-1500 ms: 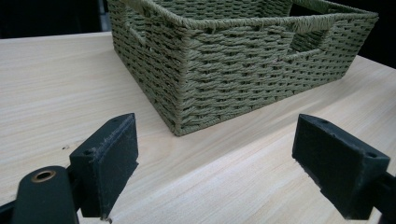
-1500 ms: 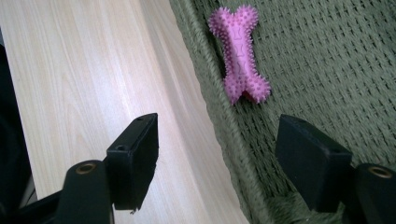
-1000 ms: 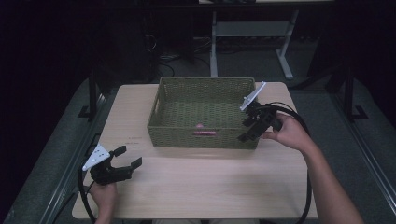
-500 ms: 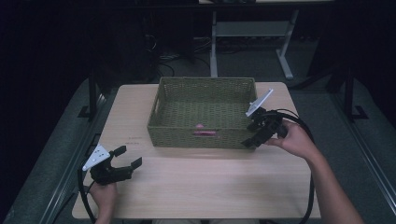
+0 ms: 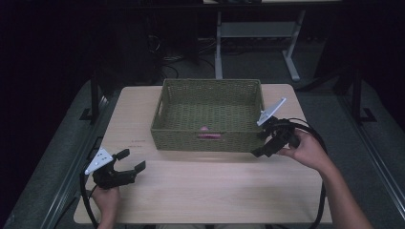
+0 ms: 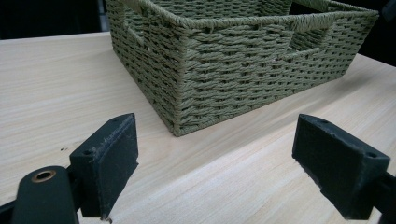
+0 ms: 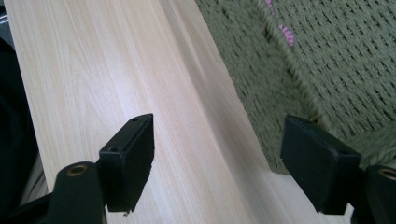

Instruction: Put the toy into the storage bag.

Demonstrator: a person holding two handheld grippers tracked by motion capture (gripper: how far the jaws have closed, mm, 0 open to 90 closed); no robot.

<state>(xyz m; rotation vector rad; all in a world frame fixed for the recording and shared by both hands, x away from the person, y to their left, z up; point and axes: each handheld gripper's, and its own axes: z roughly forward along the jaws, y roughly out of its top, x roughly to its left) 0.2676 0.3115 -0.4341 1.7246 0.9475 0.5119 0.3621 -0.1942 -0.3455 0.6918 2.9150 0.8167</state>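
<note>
The right hand-held gripper [image 5: 267,143] hangs released, jaws apart and empty, just beside the woven green basket's [image 5: 210,138] corner at its 4 o'clock; I'd judge it should keep clear of the weave before any reach. A small pink item [image 5: 204,129] lies inside the basket. At 7 o'clock, the left hand-held gripper [image 5: 129,164] rests released on the worktop [image 5: 215,186], well apart.
</note>
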